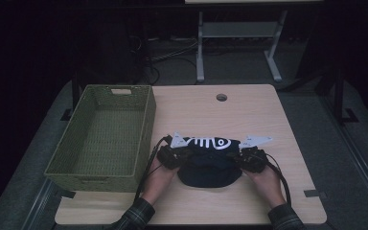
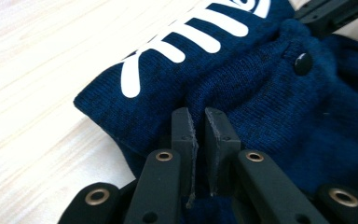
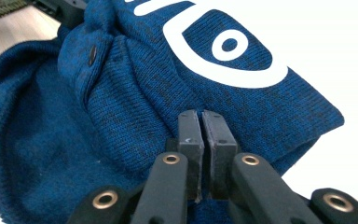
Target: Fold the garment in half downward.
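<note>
Both grippers pinch a folded navy knit garment.
Left gripper (image 2: pixel 196 122) and right gripper (image 3: pixel 200 122), jaws nearly closed, each clamp the garment (image 1: pixel 210 163); its long axis runs left-right, white fishbone print (image 1: pixel 206 142) along the far edge, fish head pointing right.

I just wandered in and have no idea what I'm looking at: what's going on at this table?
A person sits at a wooden table, holding a two-jaw gripper in each hand. The left gripper and right gripper are each pinched shut on a fold of a dark blue knit garment with a white fish-skeleton print, one at each side. The garment lies bunched in front of the person. A green woven basket stands beside it, on the person's left.
</note>
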Demonstrator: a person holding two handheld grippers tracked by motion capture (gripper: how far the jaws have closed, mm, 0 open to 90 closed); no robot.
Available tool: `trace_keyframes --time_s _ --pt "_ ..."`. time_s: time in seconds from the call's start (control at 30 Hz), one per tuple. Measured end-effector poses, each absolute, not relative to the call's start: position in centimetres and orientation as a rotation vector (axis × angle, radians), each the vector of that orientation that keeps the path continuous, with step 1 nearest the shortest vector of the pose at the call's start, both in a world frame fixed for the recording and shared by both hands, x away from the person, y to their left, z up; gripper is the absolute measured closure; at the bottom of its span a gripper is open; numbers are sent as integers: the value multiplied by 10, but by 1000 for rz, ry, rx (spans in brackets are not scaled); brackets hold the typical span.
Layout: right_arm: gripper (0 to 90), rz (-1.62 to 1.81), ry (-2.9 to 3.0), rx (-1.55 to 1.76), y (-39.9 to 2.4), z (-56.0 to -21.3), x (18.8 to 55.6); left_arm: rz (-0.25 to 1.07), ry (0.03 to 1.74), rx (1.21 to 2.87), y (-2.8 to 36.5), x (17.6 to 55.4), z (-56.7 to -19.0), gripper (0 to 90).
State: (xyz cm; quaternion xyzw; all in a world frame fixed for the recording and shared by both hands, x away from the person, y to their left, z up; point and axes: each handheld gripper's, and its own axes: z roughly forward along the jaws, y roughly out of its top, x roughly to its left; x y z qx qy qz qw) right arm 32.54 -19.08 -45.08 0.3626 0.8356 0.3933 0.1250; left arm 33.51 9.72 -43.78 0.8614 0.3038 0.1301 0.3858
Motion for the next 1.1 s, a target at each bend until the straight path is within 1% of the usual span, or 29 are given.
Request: trace_keyframes --time_s 0.13,0.3,0.37,0.4,0.43,0.47,0.5,0.53,0.57,0.63,0.67,0.77,0.87,0.97,1.1 --pt "812 1189 2431 1052 -196 -446 323 306 774 2163 103 331 -429 751" --pt "685 1285 2404 1033 -203 -426 315 294 732 2129 106 321 -408 638" --pt "690 1327 2384 1014 -205 -415 313 305 722 2106 106 319 -398 589" --pt "696 1338 2375 1010 -206 -410 312 307 712 2091 107 319 -393 588" --pt "719 1342 2367 1006 -207 -406 313 312 706 2079 107 319 -388 597" --pt "755 1352 2358 1002 -208 -402 314 317 697 2065 107 320 -383 628" --pt "791 1354 2348 1003 -208 -398 316 320 693 2057 107 321 -381 684" --pt "815 1343 2350 1004 -208 -396 318 321 692 2053 107 324 -379 712" --pt "851 1328 2354 1006 -208 -395 321 315 693 2058 106 328 -378 763" --pt "896 1310 2359 1001 -206 -397 328 314 699 2078 103 338 -381 848" --pt "898 1296 2374 1011 -204 -400 333 314 702 2089 102 341 -384 885" --pt "898 1265 2415 1039 -200 -411 342 289 736 2114 96 353 -396 897" --pt "898 1244 2446 1054 -198 -421 343 254 727 2128 95 350 -403 897" --pt "898 1251 2452 1043 -199 -424 338 244 709 2136 97 343 -403 897" --pt "898 1251 2478 1008 -200 -425 316 229 677 2148 102 325 -403 896"
